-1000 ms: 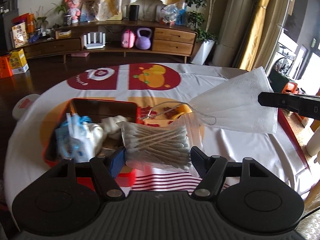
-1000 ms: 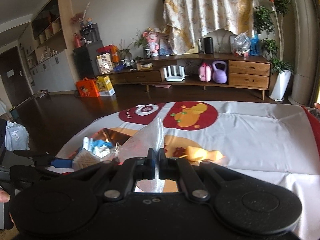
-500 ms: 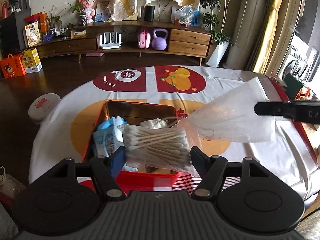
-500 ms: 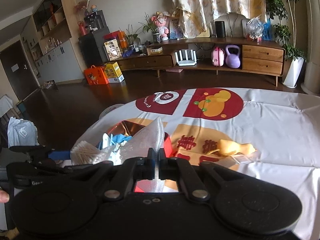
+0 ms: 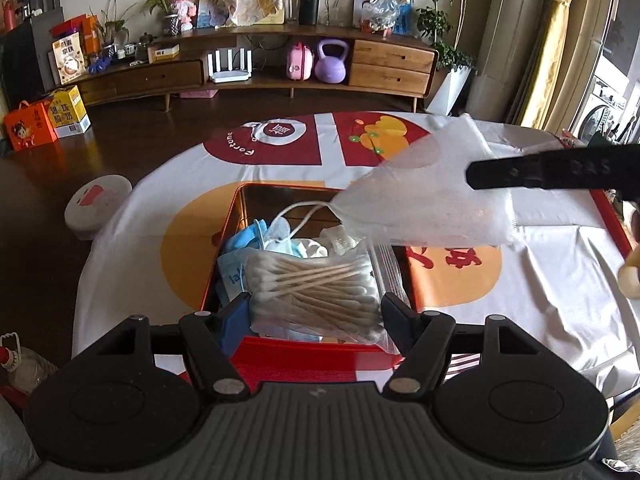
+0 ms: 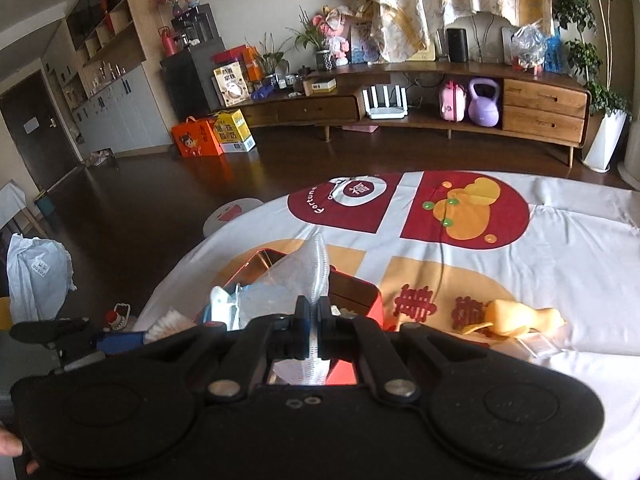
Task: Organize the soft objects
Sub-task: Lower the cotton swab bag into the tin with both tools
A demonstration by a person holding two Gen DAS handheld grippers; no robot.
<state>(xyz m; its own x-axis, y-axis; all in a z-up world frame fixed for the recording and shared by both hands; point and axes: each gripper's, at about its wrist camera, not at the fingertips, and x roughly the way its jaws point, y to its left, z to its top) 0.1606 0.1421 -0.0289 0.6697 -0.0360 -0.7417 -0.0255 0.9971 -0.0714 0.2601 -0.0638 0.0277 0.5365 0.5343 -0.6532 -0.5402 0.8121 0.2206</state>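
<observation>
My left gripper (image 5: pixel 316 308) is shut on a clear bag of cotton swabs (image 5: pixel 316 288) and holds it just above the near end of an open red tin (image 5: pixel 280 196). Blue face masks (image 5: pixel 248 236) and white bits lie inside the tin. My right gripper (image 6: pixel 314 312) is shut on the edge of a white face mask (image 6: pixel 304 268). In the left wrist view that white mask (image 5: pixel 424 200) hangs over the tin's right side, its ear loop dangling into the tin, and the right gripper (image 5: pixel 472 178) reaches in from the right.
The tin stands on a round table under a white, red and orange cloth (image 5: pixel 560 280). A yellow item (image 6: pixel 520 316) and clear plastic (image 6: pixel 536 346) lie to the right of the tin. A white round stool (image 5: pixel 98 204) and a bottle (image 5: pixel 20 364) stand on the floor at left.
Both grippers have carried their loads leftward across the table. The swab bag now hangs over the tin's near end, and the white mask has come over the tin's right side.
</observation>
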